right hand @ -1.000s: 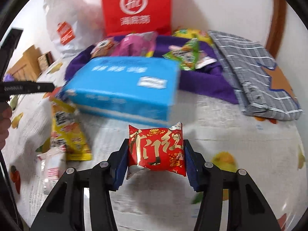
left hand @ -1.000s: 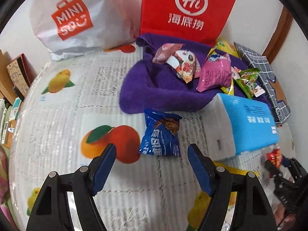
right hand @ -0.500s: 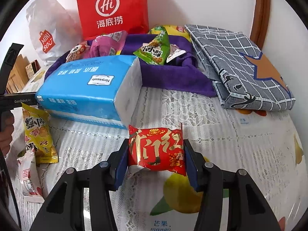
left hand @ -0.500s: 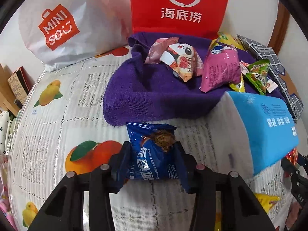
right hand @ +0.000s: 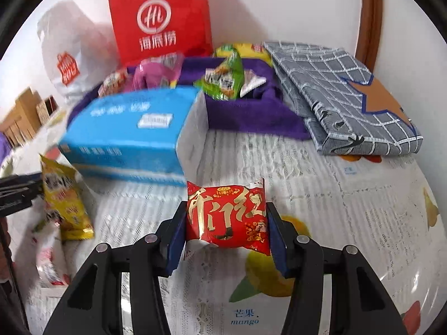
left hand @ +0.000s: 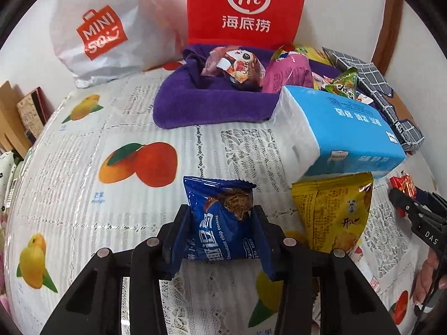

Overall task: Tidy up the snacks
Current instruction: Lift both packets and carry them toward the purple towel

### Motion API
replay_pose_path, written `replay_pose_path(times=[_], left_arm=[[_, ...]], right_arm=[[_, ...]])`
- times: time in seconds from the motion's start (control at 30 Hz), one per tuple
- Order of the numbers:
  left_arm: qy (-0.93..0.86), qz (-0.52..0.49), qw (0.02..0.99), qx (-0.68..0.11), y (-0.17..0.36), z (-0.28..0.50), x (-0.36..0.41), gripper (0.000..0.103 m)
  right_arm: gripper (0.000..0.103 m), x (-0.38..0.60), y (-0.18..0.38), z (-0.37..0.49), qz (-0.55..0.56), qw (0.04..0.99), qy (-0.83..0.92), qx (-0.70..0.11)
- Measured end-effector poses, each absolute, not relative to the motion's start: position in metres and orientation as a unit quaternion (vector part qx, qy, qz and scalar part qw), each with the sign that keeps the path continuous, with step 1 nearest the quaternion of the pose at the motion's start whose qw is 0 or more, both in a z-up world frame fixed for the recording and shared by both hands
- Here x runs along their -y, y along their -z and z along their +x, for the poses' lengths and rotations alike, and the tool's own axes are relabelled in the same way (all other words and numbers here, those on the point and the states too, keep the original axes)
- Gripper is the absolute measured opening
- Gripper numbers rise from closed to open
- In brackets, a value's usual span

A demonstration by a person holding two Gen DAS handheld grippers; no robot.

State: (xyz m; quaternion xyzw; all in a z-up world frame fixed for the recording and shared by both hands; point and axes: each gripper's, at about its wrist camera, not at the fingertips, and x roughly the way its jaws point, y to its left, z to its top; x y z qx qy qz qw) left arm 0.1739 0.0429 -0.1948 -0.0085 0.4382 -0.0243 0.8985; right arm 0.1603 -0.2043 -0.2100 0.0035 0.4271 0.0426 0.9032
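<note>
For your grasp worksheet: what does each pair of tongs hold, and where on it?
Left tongs: blue cookie packet, gripped at its two side edges. Right tongs: red packet, likewise.

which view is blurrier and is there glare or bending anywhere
Right wrist view: softer, the blue tissue pack and yellow snack bag on its left side are smeared, while the red packet between the fingers stays sharp. Left wrist view: crisp throughout, print on the blue cookie packet readable, small glare spots on its foil. Both views: fisheye bending curves the tablecloth toward dark rounded corners.
</note>
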Motion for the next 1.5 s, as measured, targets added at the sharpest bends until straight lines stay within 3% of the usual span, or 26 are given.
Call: replay_pose_path(times=[0.7, 0.9, 1.5], left_arm=[[0.010, -0.007, 0.909, -0.416, 0.197, 0.166, -0.038, 0.045], [0.033, -0.031, 0.905, -0.422, 0.193, 0.164, -0.044, 0.041], [0.079, -0.061, 0.914, -0.393, 0.125, 0.119, -0.027, 0.041]], right_arm=[[0.056, 0.205, 0.214, 0.164, -0.002, 0.900, -0.038, -0.435], [0.053, 0.206, 0.213, 0.162, -0.005, 0.901, -0.039, -0.432], [0.052, 0.208, 0.151, 0.122, 0.008, 0.919, -0.045, -0.392]])
